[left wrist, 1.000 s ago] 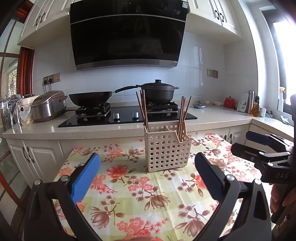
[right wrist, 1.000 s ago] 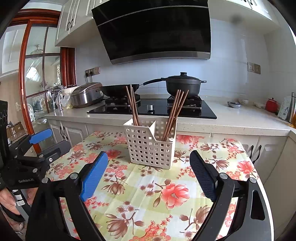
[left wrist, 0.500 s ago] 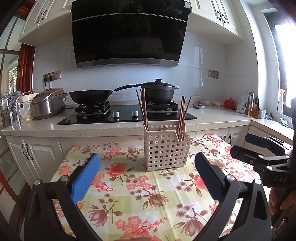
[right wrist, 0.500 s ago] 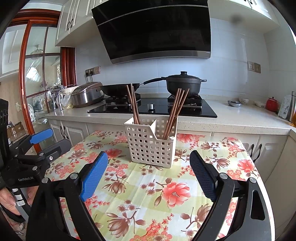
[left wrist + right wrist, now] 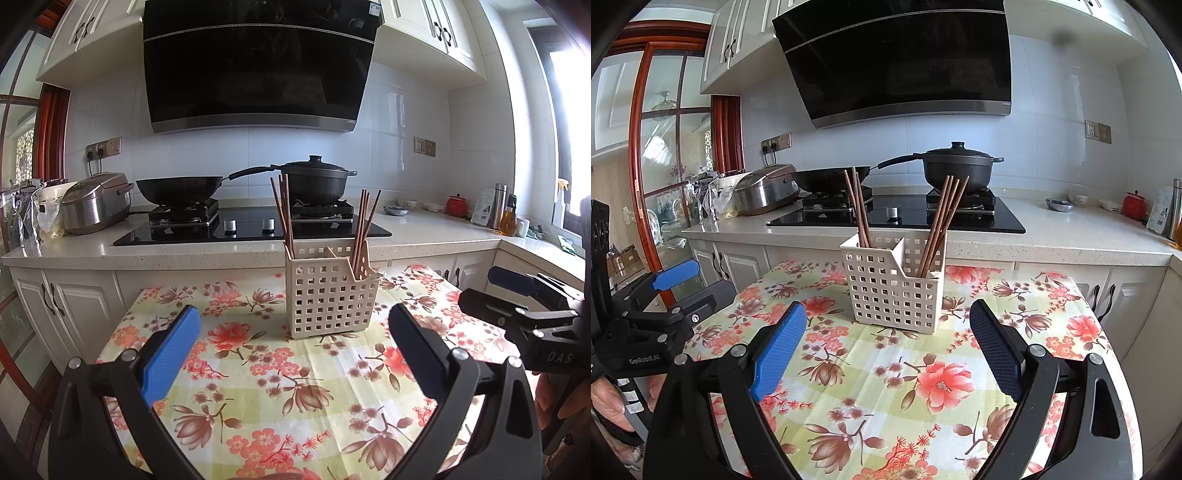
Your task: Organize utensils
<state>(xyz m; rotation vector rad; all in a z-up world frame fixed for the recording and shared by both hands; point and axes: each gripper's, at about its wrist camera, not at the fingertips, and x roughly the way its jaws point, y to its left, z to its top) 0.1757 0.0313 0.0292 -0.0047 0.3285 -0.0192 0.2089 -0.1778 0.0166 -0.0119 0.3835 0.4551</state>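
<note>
Chopsticks: thin, stiff, light, slippery; pinch mid-shaft above caddy.
Left gripper: spread wide, empty, short of caddy.
Right gripper: likewise.

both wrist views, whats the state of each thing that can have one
left gripper: open, empty
right gripper: open, empty
utensil basket: upright on the tablecloth
left chopsticks: standing in the basket's left compartment
right chopsticks: leaning in its right compartment
pot: lid on
wok: uncovered
</note>
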